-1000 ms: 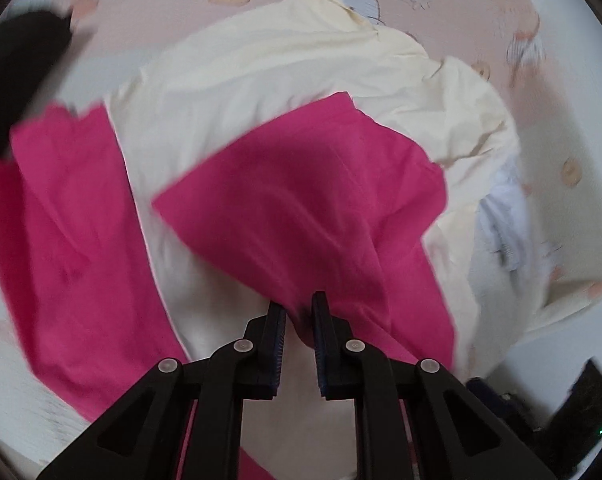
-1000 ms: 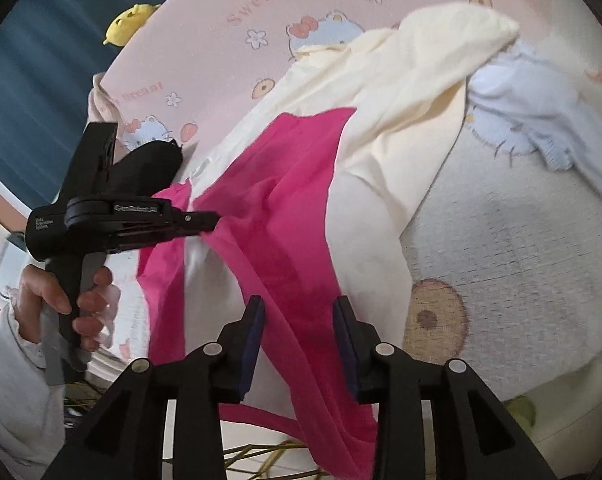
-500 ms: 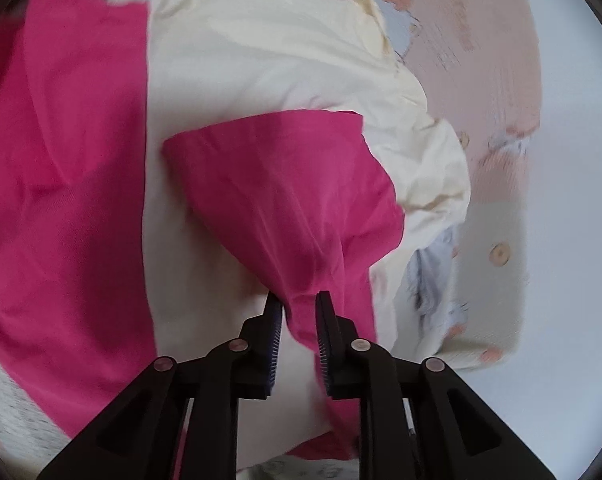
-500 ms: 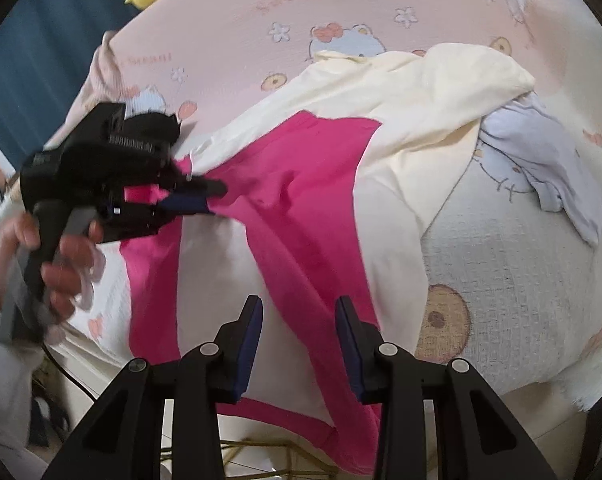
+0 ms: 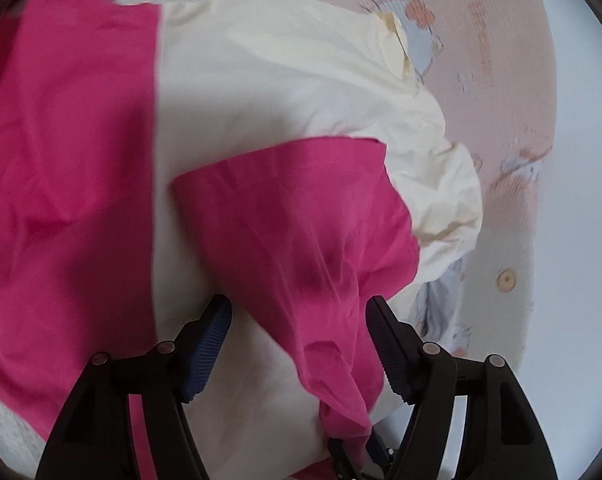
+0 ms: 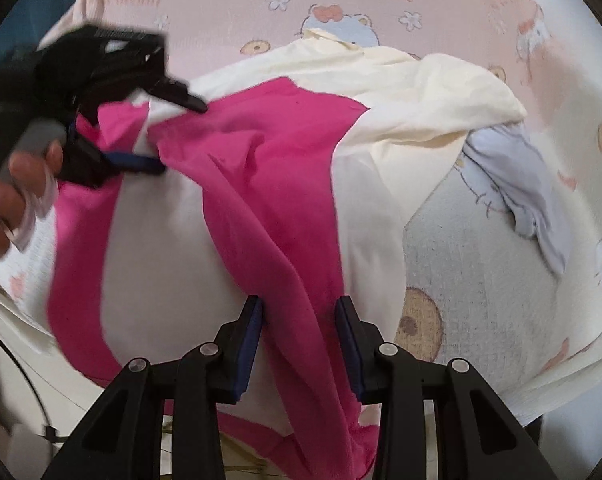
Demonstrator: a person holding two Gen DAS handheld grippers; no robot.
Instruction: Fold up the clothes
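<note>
A: Judging from how the pink fold (image 5: 301, 216) lies, what risk is seen?

B: A slack release is feared. The left gripper (image 5: 299, 344) has just been opening, and its jaws are now spread wide with the pink cloth loose between them; the pads are not pressed on it. If it is drawn off carelessly, cloth could be snagged by a pad and the fold dragged back off the cream garment (image 5: 285, 80).

A: And the right gripper (image 6: 299, 332)?

B: Its jaws are held partly apart, with the pink strip (image 6: 293, 208) passing between the pads. Whether the cloth is truly pinched cannot be told. If a pull is made from that end while the far end is free, the strip is likely to be bunched or twisted across the cream garment.

A: Where is the clothing found?

B: The cream garment (image 6: 421, 92) is spread on the cartoon-print bedsheet (image 6: 341, 8), and the pink fold is laid over its middle. A pale lilac garment (image 6: 513, 176) is seen just beside the cream garment's edge, partly under it.

A: Which way is the strip pointed?

B: In the right wrist view its long axis is run diagonally over the cream garment, from the left gripper (image 6: 173, 132) at the upper left down toward the right gripper at the near edge.
</note>
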